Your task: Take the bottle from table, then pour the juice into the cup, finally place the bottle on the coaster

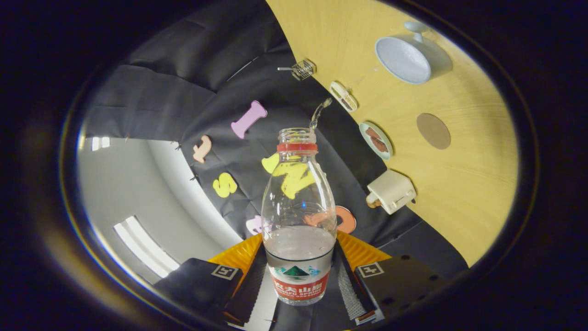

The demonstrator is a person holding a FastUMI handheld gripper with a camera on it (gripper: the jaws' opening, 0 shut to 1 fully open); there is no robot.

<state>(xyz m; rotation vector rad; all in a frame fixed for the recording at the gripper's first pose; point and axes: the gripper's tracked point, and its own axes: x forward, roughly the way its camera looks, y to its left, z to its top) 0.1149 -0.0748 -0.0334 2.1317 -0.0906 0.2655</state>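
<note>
My gripper (299, 280) is shut on a clear plastic bottle (298, 207), both fingers pressing its labelled lower part. The bottle has a red neck ring and no cap. It is tipped over sideways, and a thin clear stream (320, 110) leaves its mouth toward the pale blue cup (404, 59) on the wooden table (468, 184). Liquid fills the bottle's lower part near the label. A round brown coaster (433, 131) lies on the table between the cup and the fingers' side, apart from both.
Along the table's edge sit a small wire basket (303, 69), a small white oblong item (343, 96), a round dish with brown pieces (376, 140) and a white blocky object (391, 191). The black booth wall hangs behind the bottle.
</note>
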